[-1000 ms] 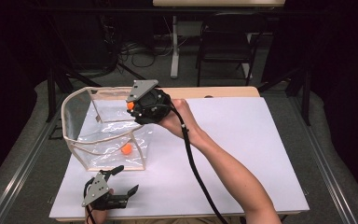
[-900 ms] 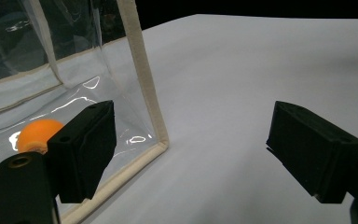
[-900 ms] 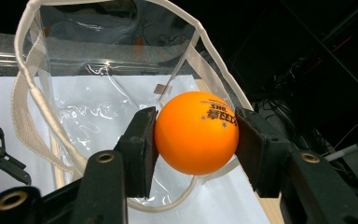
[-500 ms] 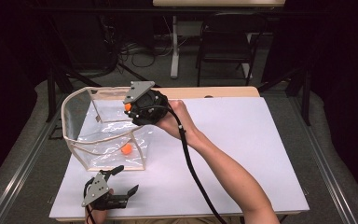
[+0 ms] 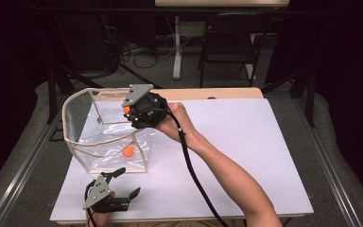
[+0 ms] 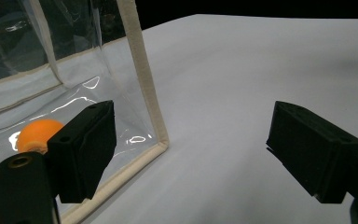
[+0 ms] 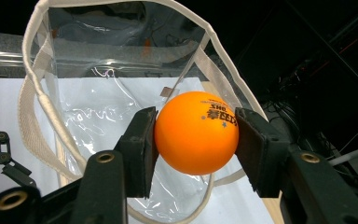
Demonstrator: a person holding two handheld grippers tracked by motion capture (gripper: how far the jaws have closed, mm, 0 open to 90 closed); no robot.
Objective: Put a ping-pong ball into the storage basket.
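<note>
A clear plastic bag (image 5: 105, 137) with a cream rim stands open on the white table (image 5: 246, 156). One orange ball (image 5: 129, 151) lies inside it on the bottom, also seen through the plastic as the ball (image 6: 38, 134) in the left gripper view. My right gripper (image 5: 126, 111) hovers over the bag's right rim, shut on a second orange ball (image 7: 196, 132) with dark print, above the bag's mouth (image 7: 121, 56). My left gripper (image 5: 123, 182) rests open near the table's front edge, just in front of the bag's corner (image 6: 161, 142), holding nothing.
A black cable (image 5: 194, 175) trails from the right gripper along the forearm. The white table top stretches wide to the right of the bag. Chairs and stands (image 5: 227, 47) sit in the dark beyond the far edge.
The right gripper with its ball has shifted slightly left and toward the bag's mouth. The left gripper stays put.
</note>
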